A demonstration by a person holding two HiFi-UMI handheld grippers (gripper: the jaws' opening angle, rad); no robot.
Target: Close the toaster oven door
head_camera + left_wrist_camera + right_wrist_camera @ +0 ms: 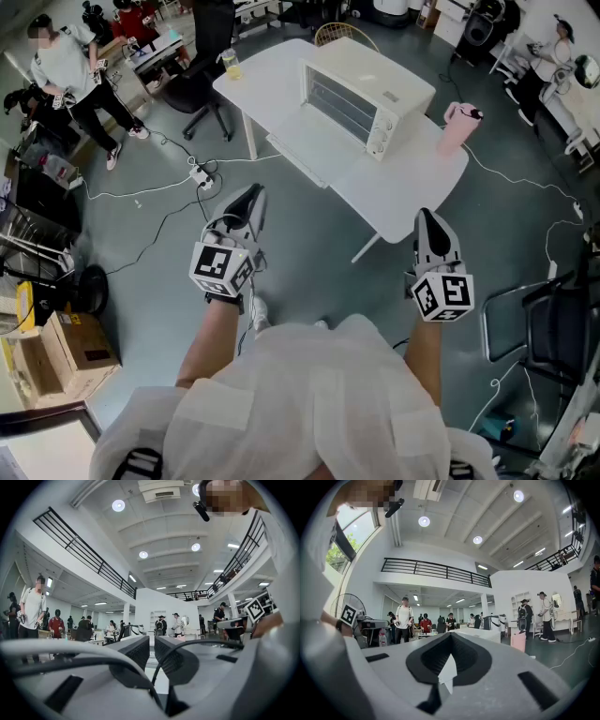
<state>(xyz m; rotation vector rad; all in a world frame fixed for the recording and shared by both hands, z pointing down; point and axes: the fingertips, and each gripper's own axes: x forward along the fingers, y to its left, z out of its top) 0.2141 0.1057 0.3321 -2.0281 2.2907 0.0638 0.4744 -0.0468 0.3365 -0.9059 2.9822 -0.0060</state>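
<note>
- head view: toaster oven point(367, 94) on white table point(403, 187), door point(314, 142) dropped open flat. left gripper point(251, 199) and right gripper point(427, 220) well short of it (task not begun).
- left gripper view: jaws slightly apart, empty.
- right gripper view: jaws closed tip to tip, empty. whole closing push remains.

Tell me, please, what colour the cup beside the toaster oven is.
The cup is pink; the head view shows it best.
</note>
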